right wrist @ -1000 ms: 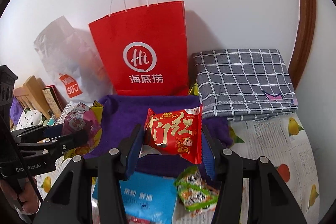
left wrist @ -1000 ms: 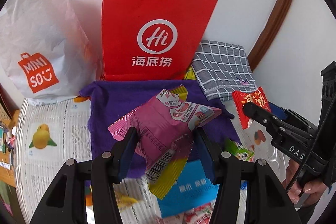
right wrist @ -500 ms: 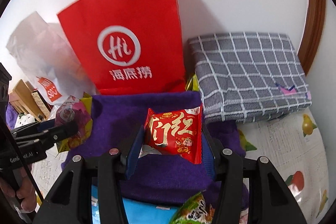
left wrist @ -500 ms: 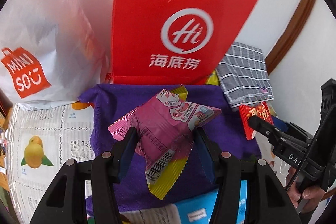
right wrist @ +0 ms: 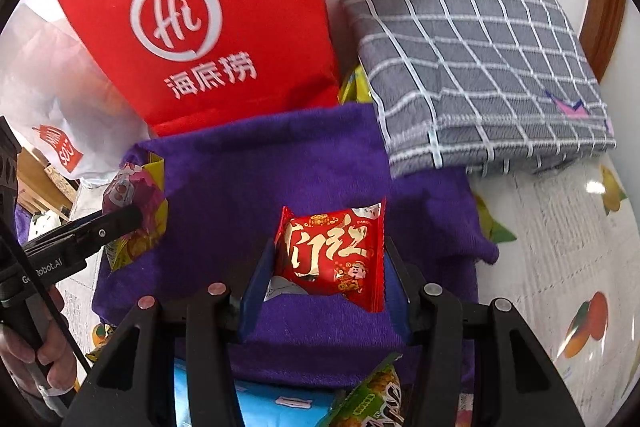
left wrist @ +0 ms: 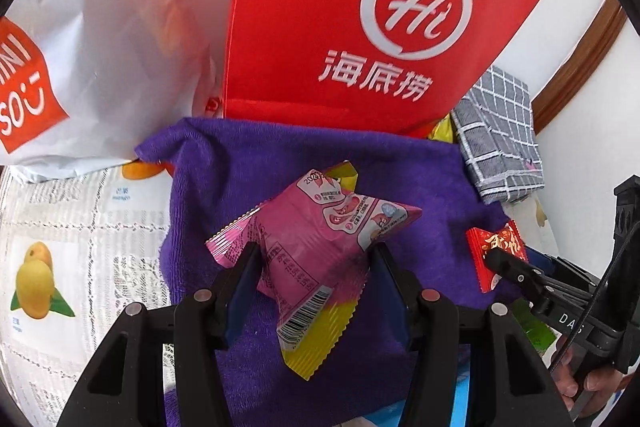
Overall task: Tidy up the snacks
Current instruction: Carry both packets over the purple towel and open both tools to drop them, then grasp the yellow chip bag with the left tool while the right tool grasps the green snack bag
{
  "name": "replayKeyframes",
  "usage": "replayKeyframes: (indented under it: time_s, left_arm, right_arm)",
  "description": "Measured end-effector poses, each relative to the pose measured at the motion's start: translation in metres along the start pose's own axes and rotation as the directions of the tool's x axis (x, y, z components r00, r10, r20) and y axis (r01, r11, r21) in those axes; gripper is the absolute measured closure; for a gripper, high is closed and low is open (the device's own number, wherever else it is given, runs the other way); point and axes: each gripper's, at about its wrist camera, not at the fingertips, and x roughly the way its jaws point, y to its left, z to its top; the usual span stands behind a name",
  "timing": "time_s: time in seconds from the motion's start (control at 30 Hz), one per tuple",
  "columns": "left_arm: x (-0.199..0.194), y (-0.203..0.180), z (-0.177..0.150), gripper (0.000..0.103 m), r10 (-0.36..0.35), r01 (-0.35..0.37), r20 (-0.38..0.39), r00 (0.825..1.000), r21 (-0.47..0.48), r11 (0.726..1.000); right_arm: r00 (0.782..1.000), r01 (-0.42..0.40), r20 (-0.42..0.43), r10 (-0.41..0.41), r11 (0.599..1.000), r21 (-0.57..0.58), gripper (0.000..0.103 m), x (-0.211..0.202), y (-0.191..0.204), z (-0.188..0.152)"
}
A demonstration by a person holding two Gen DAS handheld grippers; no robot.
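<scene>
My left gripper (left wrist: 316, 259) is shut on a pink and yellow snack packet (left wrist: 316, 251), held just above a purple towel (left wrist: 256, 163). My right gripper (right wrist: 326, 259) is shut on a red snack packet (right wrist: 332, 251) with gold characters, over the same purple towel (right wrist: 256, 179). In the left wrist view the right gripper (left wrist: 496, 259) shows at the right edge with the red packet (left wrist: 494, 247). The right wrist view has the left gripper (right wrist: 128, 215) at the left with the pink packet (right wrist: 132, 199).
A red paper bag (left wrist: 360, 27) stands right behind the towel, a white plastic bag (left wrist: 100, 47) to its left, a folded grey checked cloth (right wrist: 480, 67) to its right. A blue packet (right wrist: 264, 407) and a green packet (right wrist: 372, 395) lie near me on the fruit-print tablecloth (right wrist: 560, 247).
Both grippers have come down and forward toward the purple towel and the red bag, each keeping its packet. The bags now loom larger and the near snacks have slid out of view.
</scene>
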Motion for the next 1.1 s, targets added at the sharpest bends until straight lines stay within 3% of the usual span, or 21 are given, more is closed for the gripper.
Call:
replayKeyframes:
  time_s: [0.43, 0.5, 0.57, 0.73, 1.0, 1.1]
  left_arm:
    - [0.010, -0.012, -0.001, 0.046, 0.002, -0.001, -0.033, 0.999, 0.037, 0.999]
    - [0.010, -0.015, -0.002, 0.040, -0.011, 0.013, -0.043, 0.999, 0.045, 0.999]
    - [0.008, -0.018, -0.002, 0.028, -0.033, 0.035, -0.048, 0.998, 0.039, 0.999]
    - [-0.004, -0.032, -0.006, 0.021, -0.024, 0.026, -0.035, 0.999, 0.062, 0.998]
    - [-0.046, -0.043, -0.021, 0.019, -0.023, 0.023, -0.003, 1.000, 0.067, 0.998]
    - [-0.060, -0.045, -0.030, 0.019, -0.013, 0.012, 0.000, 1.000, 0.069, 0.998]
  right_arm:
    - [0.999, 0.019, -0.039, -0.019, 1.000, 0.008, 0.051, 0.014, -0.009, -0.007]
    - [0.999, 0.020, -0.043, -0.020, 1.000, -0.004, 0.049, 0.012, -0.008, -0.008]
    - [0.999, 0.018, -0.036, -0.018, 1.000, -0.013, 0.043, 0.006, -0.006, -0.009]
    - [0.998, 0.049, 0.041, -0.047, 0.997, -0.061, 0.031, -0.021, 0.001, -0.013]
    - [0.984, 0.047, 0.174, -0.049, 0.999, 0.014, 0.031, -0.083, -0.017, -0.024]
    - [0.983, 0.018, 0.181, -0.027, 0.999, 0.052, 0.031, -0.101, -0.030, -0.032]
